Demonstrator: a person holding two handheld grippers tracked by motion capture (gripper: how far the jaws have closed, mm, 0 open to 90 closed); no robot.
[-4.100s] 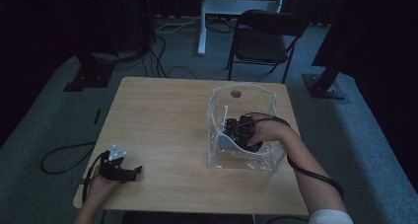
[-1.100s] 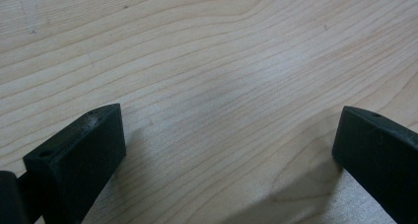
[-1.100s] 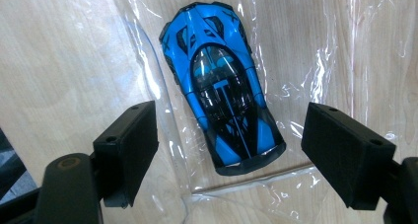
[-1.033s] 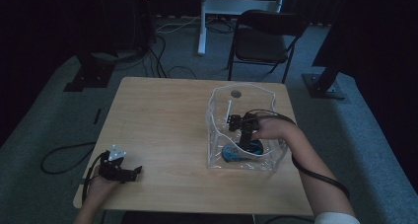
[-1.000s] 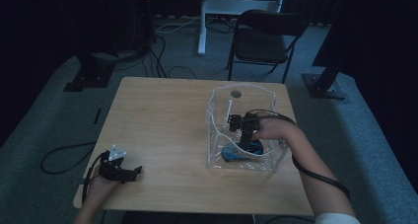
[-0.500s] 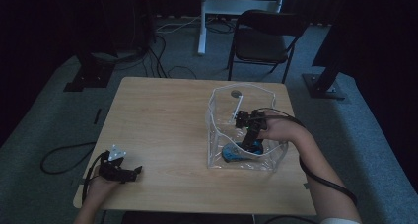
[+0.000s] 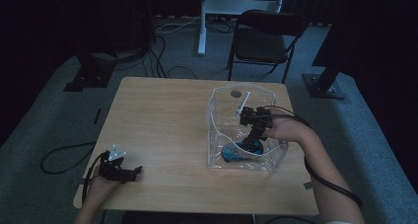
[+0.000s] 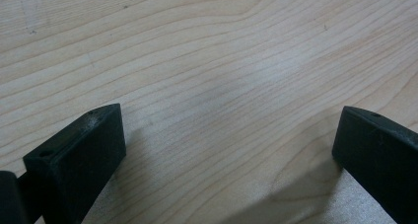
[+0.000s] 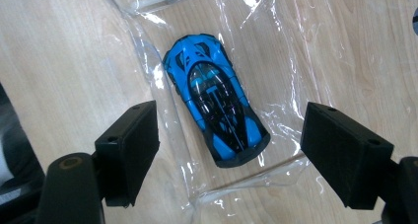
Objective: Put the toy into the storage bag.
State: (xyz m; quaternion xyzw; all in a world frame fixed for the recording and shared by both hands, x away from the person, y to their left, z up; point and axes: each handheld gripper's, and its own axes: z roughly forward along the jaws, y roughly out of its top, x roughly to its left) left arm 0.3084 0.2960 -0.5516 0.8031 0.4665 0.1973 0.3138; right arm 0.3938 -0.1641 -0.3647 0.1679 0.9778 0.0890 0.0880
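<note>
A blue toy car [image 9: 215, 96] lies on its wheels inside a clear plastic box [image 7: 217, 135] that stands on the right half of a pale wooden table [image 7: 162, 120]. The car sits on the floor of the box, toward the near side, with crinkled clear film under and around it.

In the right gripper view the car's long axis runs on a slant from upper left to lower right, between the two black jaws but touching neither. Which end is the nose cannot be told for certain. In the high view the car [image 7: 235, 151] shows as a small blue shape whose length lies roughly across the table, left to right.

The right gripper [image 7: 254, 144] reaches down into the open top of the box from the person's right hand [image 7: 286, 129] — its jaws stand wide apart above the car, holding nothing. A black cable [image 7: 335, 184] trails back along the forearm.

The left gripper [image 7: 129, 171] rests on the near left corner of the table in the person's left hand [image 7: 101, 187], well apart from the box. In the left gripper view its jaws are spread wide over bare wood grain — nothing lies between them.

Beyond the table a dark folding chair [image 7: 263, 39] stands on grey carpet, with cables on the floor at the left.
</note>
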